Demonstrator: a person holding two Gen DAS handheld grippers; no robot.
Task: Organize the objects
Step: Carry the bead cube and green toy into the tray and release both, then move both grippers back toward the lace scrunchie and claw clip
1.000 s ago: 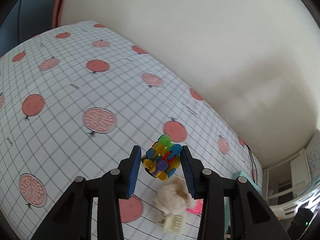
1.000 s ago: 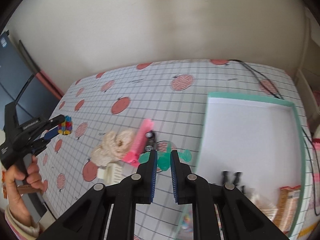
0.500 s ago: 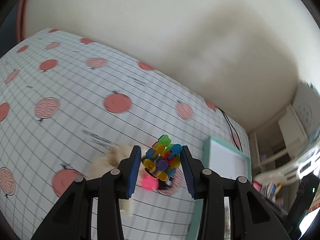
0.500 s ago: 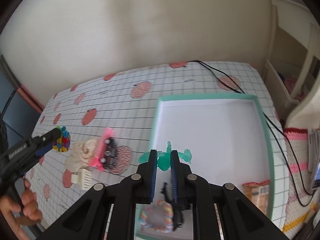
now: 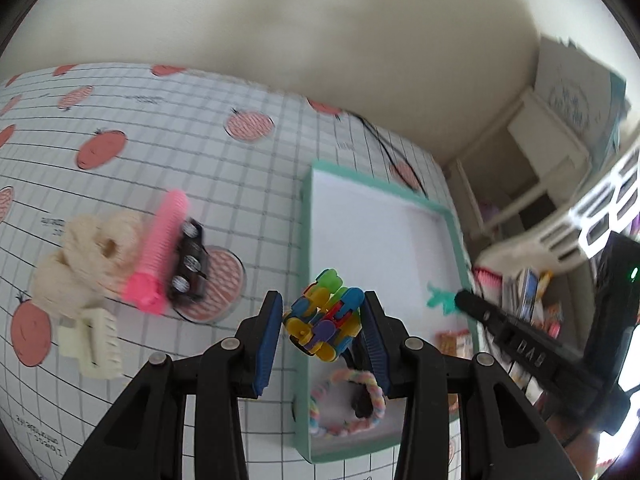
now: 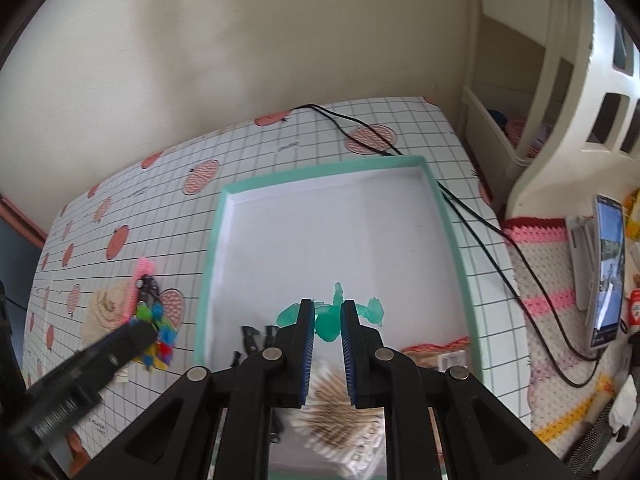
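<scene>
My left gripper [image 5: 322, 307] is shut on a multicoloured plastic toy [image 5: 325, 322] and hangs over the left rim of a teal-edged white tray [image 5: 305, 240]. In the right wrist view that toy [image 6: 160, 334] shows at the left, just outside the tray [image 6: 320, 170]. My right gripper [image 6: 327, 307] is shut on a green plastic figure [image 6: 329, 325], held above the tray's white floor. The green figure [image 5: 438, 299] also shows in the left wrist view, near the tray's right wall.
Left of the tray lie a cream scrunchie [image 5: 88, 248], a pink comb [image 5: 160, 248], a black studded piece [image 5: 188, 264] and a cream claw clip [image 5: 92, 340]. A pastel braided band [image 5: 348, 404] and black clips [image 6: 256, 336] lie in the tray. A black cable [image 6: 460, 200] crosses its far right corner.
Both grippers have swung right, each keeping its grip. The left one carried the coloured toy from the open cloth to the tray's left rim. The right one brought the green figure over the tray.
</scene>
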